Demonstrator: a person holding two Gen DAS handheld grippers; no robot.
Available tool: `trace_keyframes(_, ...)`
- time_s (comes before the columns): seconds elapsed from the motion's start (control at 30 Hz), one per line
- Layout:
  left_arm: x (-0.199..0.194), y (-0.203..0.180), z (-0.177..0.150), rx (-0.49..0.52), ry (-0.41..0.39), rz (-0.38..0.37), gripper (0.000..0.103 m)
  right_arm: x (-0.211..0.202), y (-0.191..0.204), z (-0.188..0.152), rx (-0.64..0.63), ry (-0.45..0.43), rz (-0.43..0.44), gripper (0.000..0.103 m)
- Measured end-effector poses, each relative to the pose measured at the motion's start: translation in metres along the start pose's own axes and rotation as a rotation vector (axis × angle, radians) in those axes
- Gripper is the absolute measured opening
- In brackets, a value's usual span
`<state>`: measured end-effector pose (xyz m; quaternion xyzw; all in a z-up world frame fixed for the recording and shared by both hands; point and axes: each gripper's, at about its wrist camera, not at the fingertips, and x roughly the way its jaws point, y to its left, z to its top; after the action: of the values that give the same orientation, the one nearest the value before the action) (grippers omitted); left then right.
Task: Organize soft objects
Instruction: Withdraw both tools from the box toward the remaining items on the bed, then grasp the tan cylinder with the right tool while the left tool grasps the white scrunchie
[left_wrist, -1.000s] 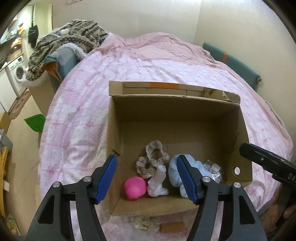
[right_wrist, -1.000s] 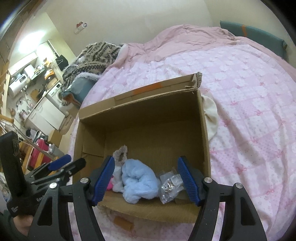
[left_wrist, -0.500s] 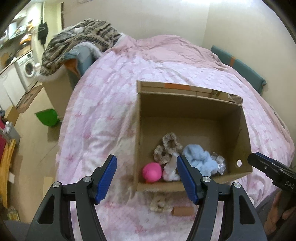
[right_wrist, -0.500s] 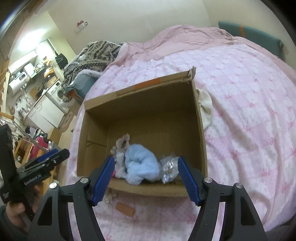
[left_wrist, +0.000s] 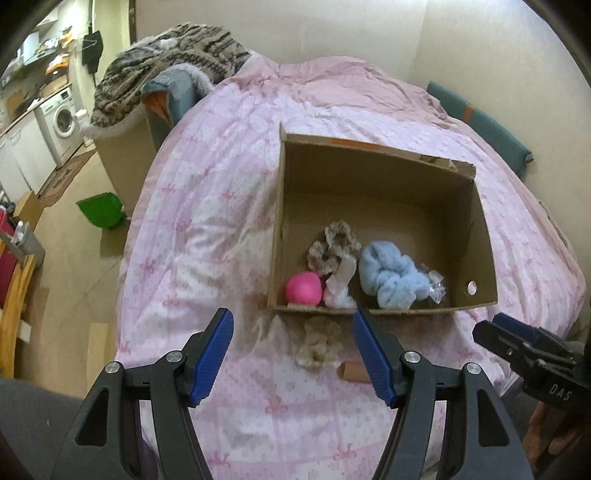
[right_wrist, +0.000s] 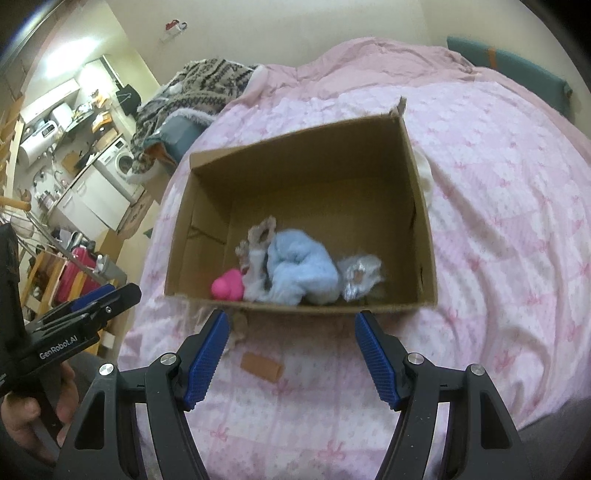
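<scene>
An open cardboard box (left_wrist: 480, 229) (right_wrist: 421, 206) lies on the pink bedspread. Inside it sit a pink ball (left_wrist: 303, 288) (right_wrist: 227, 288), a beige scrunchie (left_wrist: 332, 249) (right_wrist: 258, 236), a white soft piece (left_wrist: 341, 284), a light-blue fluffy cloth (left_wrist: 391, 277) (right_wrist: 303, 266) and a crinkly clear packet (left_wrist: 434, 286) (right_wrist: 358, 277). Another beige scrunchie (left_wrist: 319, 345) and a small brown cardboard piece (left_wrist: 354, 371) (right_wrist: 260, 367) lie on the bed in front of the box. My left gripper (left_wrist: 293, 354) and right gripper (right_wrist: 291, 356) hover open and empty over the bed, short of the box's near wall.
A patterned blanket (left_wrist: 173, 51) is heaped at the bed's far left corner. A green bin (left_wrist: 99, 212) stands on the floor left of the bed, a washing machine (left_wrist: 61, 122) further back. A teal headboard cushion (left_wrist: 480, 125) runs along the right wall. A cream cloth (right_wrist: 424, 173) lies behind the box.
Both grippers have drawn back from over the box toward the bed's near edge. The box now looks smaller, and the scrunchie and cardboard piece in front of it are in full view.
</scene>
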<state>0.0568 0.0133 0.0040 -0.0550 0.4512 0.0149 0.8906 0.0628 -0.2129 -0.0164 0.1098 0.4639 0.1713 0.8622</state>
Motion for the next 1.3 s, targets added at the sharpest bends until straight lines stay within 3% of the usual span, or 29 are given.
trace_keyframes(0.3, 0.023, 0.026, -0.011, -0.133, 0.095, 0.029, 0.064, 0.014, 0.002, -0.007, -0.002, 0.054, -0.021, 0.075)
trace_keyframes(0.5, 0.038, 0.036, -0.011, -0.193, 0.13, 0.059, 0.064, 0.041, -0.001, -0.013, 0.017, 0.141, -0.037, 0.074)
trace_keyframes(0.77, 0.042, 0.037, -0.009, -0.198, 0.131, 0.067, 0.064, 0.099, 0.023, -0.034, -0.103, 0.329, -0.054, 0.074)
trace_keyframes(1.0, 0.049, 0.04, -0.008, -0.211, 0.149, 0.067, 0.064, 0.134, 0.05, -0.042, -0.197, 0.345, -0.029, 0.073)
trace_keyframes(1.2, 0.055, 0.044, -0.008, -0.224, 0.169, 0.066, 0.064, 0.144, 0.065, -0.047, -0.291, 0.355, -0.053, 0.033)
trace_keyframes(1.23, 0.056, 0.043, -0.008, -0.226, 0.172, 0.064, 0.064, 0.143, 0.065, -0.048, -0.297, 0.357, -0.052, 0.018)
trace_keyframes(1.3, 0.057, 0.043, -0.008, -0.225, 0.175, 0.061, 0.064, 0.14, 0.065, -0.049, -0.303, 0.358, -0.045, 0.01)
